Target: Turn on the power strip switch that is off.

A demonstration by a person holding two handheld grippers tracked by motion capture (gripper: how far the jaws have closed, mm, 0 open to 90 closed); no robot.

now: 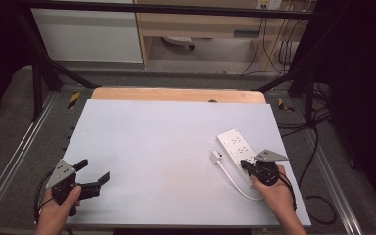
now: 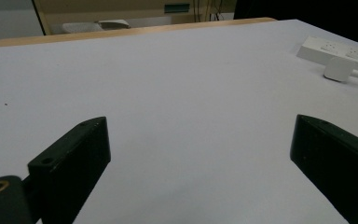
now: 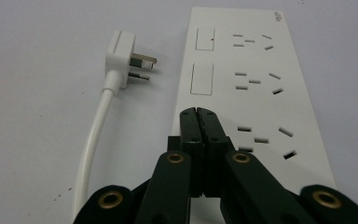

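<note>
Right gripper view: right gripper (image 3: 199, 114) jaws pressed together, empty, tips over the white power strip (image 3: 261, 79).
Strip lies at the table's (image 1: 166, 147) right side; its plug (image 3: 126, 58) rests unplugged just beside it, cable (image 3: 91, 154) trailing. Left gripper (image 1: 94, 172) jaws spread wide, nothing between, well apart from the strip.

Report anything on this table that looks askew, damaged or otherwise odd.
Nothing looks damaged or spilled. The white power strip lies flat on the table, at a slant to its edges. Its plug lies unplugged beside it, prongs bare. The right gripper is shut over the strip.
</note>
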